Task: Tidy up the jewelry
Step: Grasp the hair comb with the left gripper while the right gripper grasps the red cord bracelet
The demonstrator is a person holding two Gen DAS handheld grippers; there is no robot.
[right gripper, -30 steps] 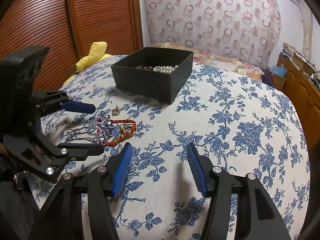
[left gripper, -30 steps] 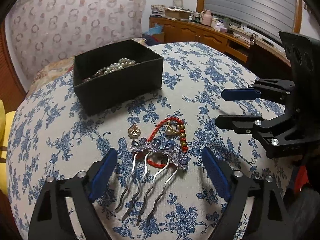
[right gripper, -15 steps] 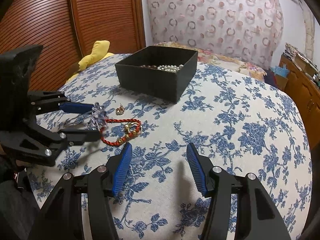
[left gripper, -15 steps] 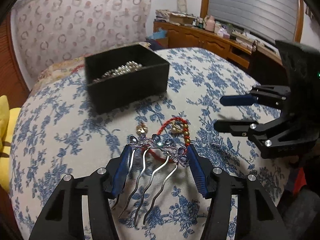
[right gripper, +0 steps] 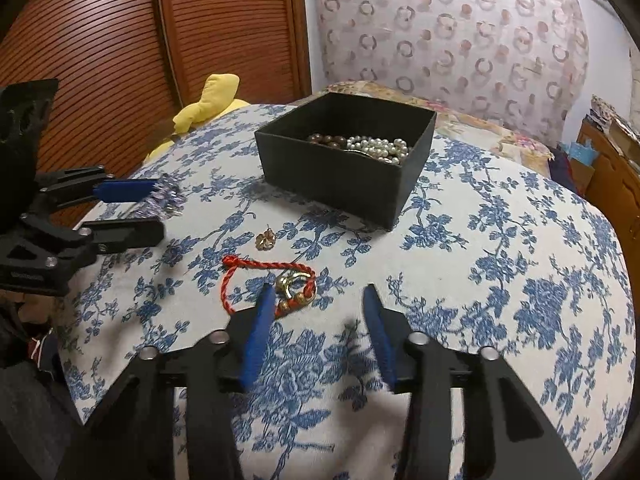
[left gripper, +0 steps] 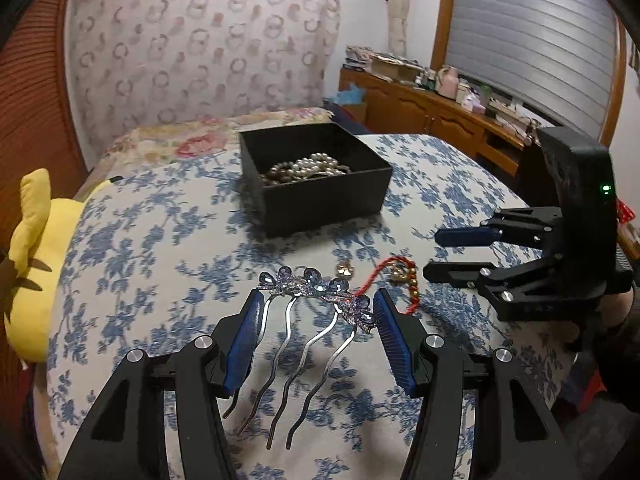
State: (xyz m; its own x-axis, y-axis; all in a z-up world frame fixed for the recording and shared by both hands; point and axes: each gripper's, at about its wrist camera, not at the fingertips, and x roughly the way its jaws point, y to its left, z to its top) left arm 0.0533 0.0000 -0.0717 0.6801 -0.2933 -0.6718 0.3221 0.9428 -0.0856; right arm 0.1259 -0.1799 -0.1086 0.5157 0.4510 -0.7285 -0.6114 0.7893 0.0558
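Left wrist view shows the left claw (left gripper: 318, 332) gripping the hair comb (left gripper: 316, 312) by its jewelled top, both blue pads pressed on its ends, the metal prongs hanging back toward the camera above the flowered bedspread (left gripper: 160, 248). Ahead of this claw stands the black box (left gripper: 316, 184) with pearl necklaces (left gripper: 308, 168) inside. The right claw (right gripper: 316, 312) has just been closing but is still open, with nothing between its pads. Just ahead of its left pad lies the red cord bracelet (right gripper: 264, 276), and beyond it a small gold earring (right gripper: 266, 239).
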